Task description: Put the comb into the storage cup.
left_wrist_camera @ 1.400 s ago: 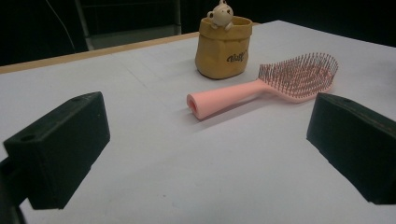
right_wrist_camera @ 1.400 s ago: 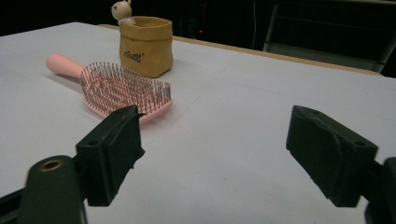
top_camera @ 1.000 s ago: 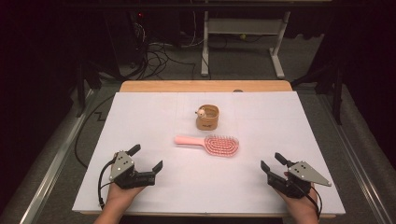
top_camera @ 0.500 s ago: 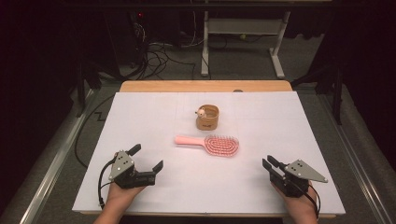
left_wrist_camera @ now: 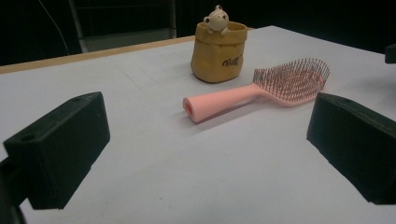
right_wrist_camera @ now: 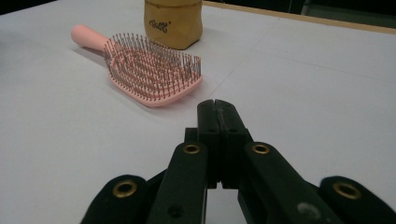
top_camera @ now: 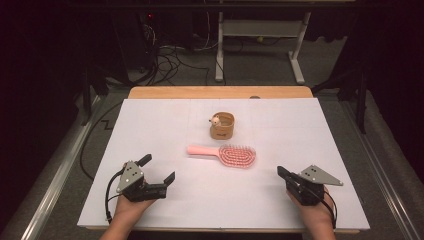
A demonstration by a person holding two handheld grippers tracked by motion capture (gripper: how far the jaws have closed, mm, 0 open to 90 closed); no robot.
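Your right tongs just snapped closed on nothing, left tongs sit wide open, and the pink hairbrush lies untouched between them on the surface.

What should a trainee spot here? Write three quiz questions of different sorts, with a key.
1. True or false: the pink hairbrush lies on the table with its bristles up.
2. Which gripper is shut? A. the left gripper B. the right gripper C. both
3. What peeks over the rim of the tan pouch?

Key
1. True.
2. B. Its jaws have just been closing, with nothing between them; the left gripper stands open.
3. A small toy figure.
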